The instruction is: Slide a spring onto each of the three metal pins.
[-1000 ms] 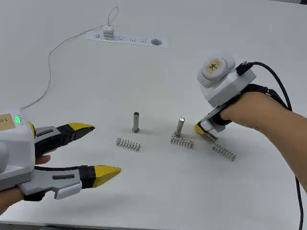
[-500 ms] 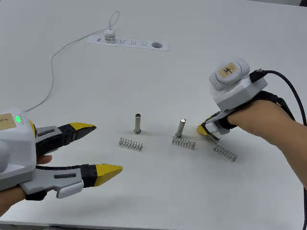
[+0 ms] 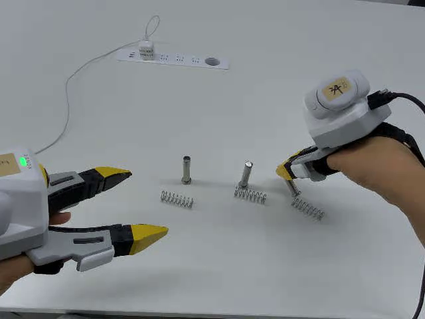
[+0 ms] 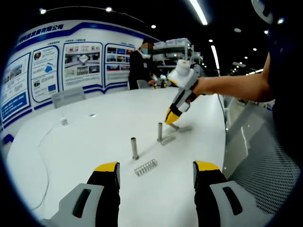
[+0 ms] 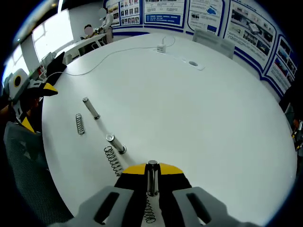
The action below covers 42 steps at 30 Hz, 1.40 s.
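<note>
Two metal pins stand upright on the white table, the left pin and the middle pin. A spring lies in front of each: the left spring and the middle spring. A third spring lies further right. My right gripper is shut on the third pin, which slants down toward that spring. My left gripper hangs open and empty at the near left.
A white power strip with a plugged-in adapter and a cable lies at the far side of the table. The table's near edge runs just below my left gripper. A person stands beyond the table in the left gripper view.
My right gripper has drawn a little up and to the right with the pin still in it. The left gripper, the standing pins and the springs have stayed put.
</note>
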### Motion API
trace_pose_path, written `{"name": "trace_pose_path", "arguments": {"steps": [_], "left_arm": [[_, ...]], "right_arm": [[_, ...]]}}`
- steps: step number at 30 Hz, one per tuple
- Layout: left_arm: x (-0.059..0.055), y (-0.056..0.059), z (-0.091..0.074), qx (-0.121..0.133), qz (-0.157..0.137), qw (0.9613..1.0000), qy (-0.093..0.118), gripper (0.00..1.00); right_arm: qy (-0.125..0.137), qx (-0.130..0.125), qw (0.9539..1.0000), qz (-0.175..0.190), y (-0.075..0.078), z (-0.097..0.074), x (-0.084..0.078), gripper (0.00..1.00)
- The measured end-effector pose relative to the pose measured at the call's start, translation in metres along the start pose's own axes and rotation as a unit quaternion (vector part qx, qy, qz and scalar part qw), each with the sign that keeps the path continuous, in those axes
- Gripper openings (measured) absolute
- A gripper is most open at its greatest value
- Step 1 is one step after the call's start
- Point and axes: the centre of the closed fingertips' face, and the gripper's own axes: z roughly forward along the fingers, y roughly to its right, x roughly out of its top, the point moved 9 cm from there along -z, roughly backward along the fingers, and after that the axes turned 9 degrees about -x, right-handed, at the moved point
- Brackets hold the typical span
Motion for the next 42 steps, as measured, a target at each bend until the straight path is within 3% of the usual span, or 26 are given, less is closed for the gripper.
{"name": "trace_pose_path", "arguments": {"steps": [25,42], "left_arm": [[0.005,-0.001,0.002,-0.002,0.005,1.0000,0.000,0.64],[0.005,0.000,0.000,-0.003,0.007,1.0000,-0.004,0.63]], "right_arm": [[0.031,-0.003,0.9990,0.033,0.006,-0.016,-0.007,0.09],[0.047,0.011,0.9988,0.000,0.008,-0.022,-0.017,0.09]]}}
